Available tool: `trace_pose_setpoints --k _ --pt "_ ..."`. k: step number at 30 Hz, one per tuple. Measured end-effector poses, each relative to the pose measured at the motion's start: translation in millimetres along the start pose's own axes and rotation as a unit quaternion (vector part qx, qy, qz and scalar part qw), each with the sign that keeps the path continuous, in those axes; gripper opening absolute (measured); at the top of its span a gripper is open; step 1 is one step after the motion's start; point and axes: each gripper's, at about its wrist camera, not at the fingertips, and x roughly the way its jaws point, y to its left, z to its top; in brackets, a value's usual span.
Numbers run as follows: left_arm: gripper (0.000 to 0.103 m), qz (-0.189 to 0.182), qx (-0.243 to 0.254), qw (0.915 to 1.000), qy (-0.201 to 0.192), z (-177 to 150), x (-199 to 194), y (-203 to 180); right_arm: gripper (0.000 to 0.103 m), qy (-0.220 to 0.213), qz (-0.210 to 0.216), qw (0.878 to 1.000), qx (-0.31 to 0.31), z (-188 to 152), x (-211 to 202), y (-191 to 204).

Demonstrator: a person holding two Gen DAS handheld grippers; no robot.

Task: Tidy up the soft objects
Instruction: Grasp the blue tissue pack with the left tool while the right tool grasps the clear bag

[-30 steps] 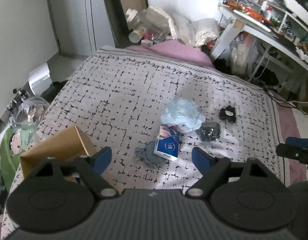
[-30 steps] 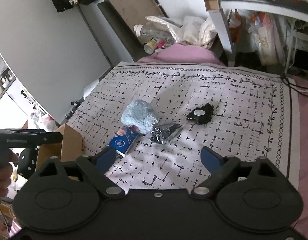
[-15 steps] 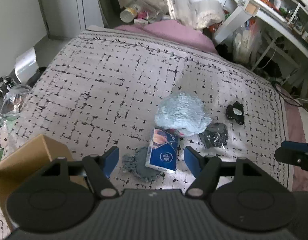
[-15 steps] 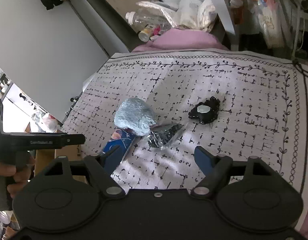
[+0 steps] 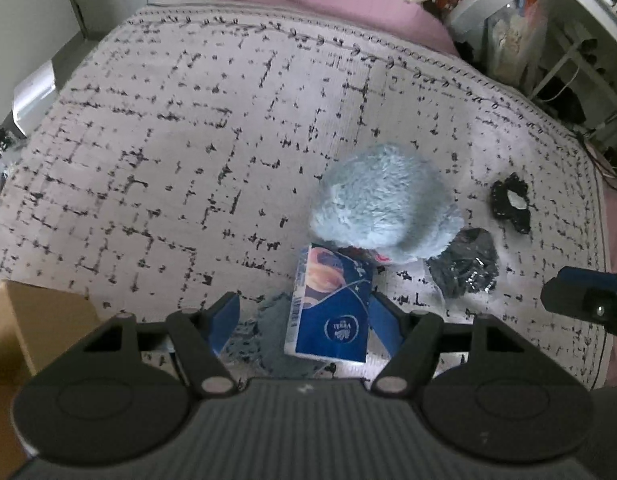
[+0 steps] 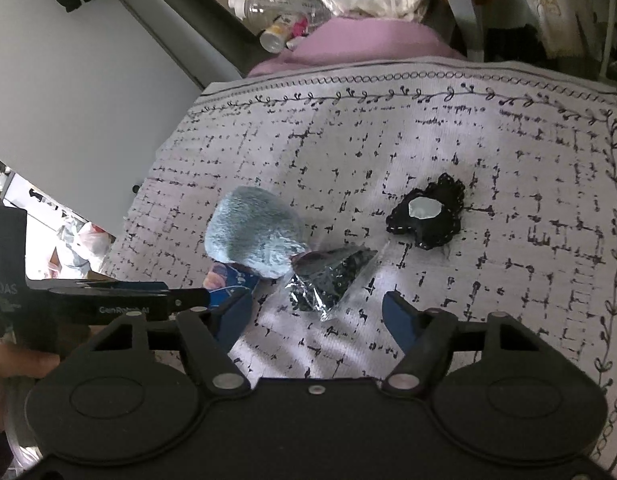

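Left gripper (image 5: 304,322) open astride blue tissue pack (image 5: 330,312), logo unreadable, right gripper (image 6: 316,316) closing, nothing between.

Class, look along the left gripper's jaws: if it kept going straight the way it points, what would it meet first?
Most likely the blue tissue pack, which lies between the open jaws of the left gripper, partly over a grey cloth. Depth is unclear, so contact cannot be judged.
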Motion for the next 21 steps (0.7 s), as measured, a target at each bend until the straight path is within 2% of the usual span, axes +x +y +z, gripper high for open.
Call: trace_pose_setpoints --k 7,9,11,14,17,21 --pt "0.071 0.012 0.003 0.9997 0.019 2.7 23.2 -8.0 0.069 0.010 0.003 1.000 0.025 5.2 21.2 -7.9" --pt "0.062 0.012 -0.005 0.9998 0.017 1.0 28.0 -7.8 0.070 0.010 0.008 0.999 0.035 6.7 24.4 -10.4" --pt "0.042 -0.011 -0.022 0.9995 0.020 -1.3 30.8 -6.0 0.070 0.012 0.007 0.999 0.047 8.0 29.3 -12.9" --pt "0.034 -0.013 -0.027 0.9995 0.009 -2.6 26.2 -7.8 0.070 0.018 0.017 0.997 0.070 8.7 37.2 -18.2" --pt "0.025 -0.021 -0.054 0.9983 0.004 -5.1 19.0 -2.9 0.070 0.024 0.018 0.995 0.095 8.2 46.0 -23.4" --pt "0.019 -0.024 -0.064 0.9976 -0.013 -9.7 5.2 -2.3 0.069 0.032 0.028 0.990 0.135 5.6 54.9 -30.0"
